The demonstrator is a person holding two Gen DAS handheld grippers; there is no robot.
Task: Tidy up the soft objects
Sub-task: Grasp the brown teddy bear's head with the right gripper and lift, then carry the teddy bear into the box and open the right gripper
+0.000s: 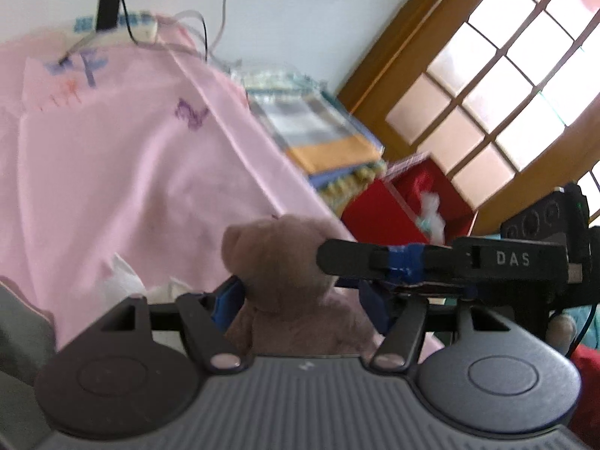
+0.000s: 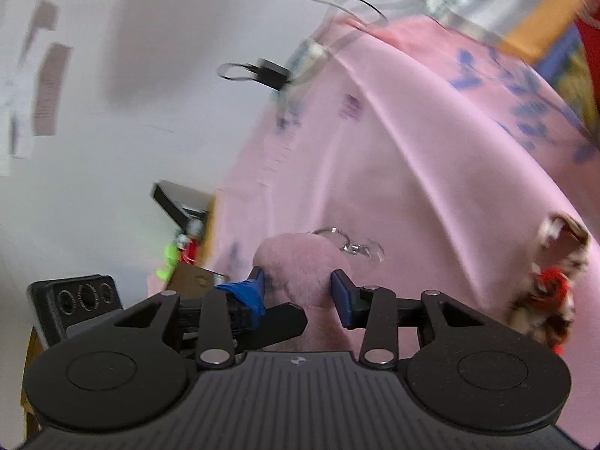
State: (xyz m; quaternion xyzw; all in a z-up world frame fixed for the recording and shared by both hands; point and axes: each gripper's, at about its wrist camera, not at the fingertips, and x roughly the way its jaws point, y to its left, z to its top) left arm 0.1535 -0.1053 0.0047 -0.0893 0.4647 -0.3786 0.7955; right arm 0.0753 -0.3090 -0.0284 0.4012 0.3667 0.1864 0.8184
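My left gripper (image 1: 300, 296) is shut on a brown teddy bear (image 1: 279, 281), which fills the gap between its fingers above the pink cloth (image 1: 131, 157). The right gripper's black finger (image 1: 431, 258) crosses the left wrist view just in front of the bear. My right gripper (image 2: 298, 288) is shut on a pink furry plush (image 2: 296, 266) with a metal keyring (image 2: 337, 240) on it. A red box (image 1: 408, 202) with something white and red inside stands beyond the cloth's edge.
A leopard-print soft toy with red trim (image 2: 551, 273) lies on the pink cloth (image 2: 431, 168) at the right. Folded blankets (image 1: 318, 131) are stacked behind the cloth. A window with a wooden frame (image 1: 506, 75) is beyond. Cables (image 2: 262, 71) lie near the wall.
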